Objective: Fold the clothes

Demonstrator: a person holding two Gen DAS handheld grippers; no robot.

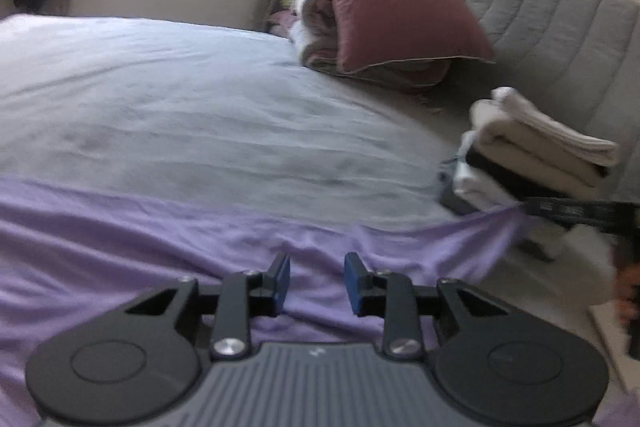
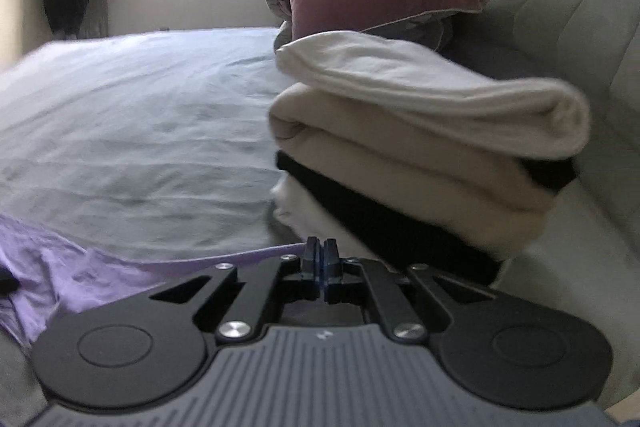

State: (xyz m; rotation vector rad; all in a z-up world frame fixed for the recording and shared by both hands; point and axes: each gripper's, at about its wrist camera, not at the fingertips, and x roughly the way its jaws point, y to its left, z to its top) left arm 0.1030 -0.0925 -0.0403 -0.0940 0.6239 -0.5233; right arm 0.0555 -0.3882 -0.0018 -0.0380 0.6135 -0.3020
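we have the purple garment (image 1: pixel 168 239) lying on the bed (image 1: pixel 180 107) with its long axis crosswise under our left claw (image 1: pixel 317 281), whose jaws stand partly apart and empty above it, while our right claw (image 2: pixel 319 259), nearer the folded stack (image 2: pixel 420 131), is clamped on its stretched corner.

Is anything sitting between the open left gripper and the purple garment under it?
Nothing visible. The left gripper hangs open directly over the purple garment, with only cloth showing between its fingers. The right gripper is shut on the garment's far edge beside the stack of folded clothes.
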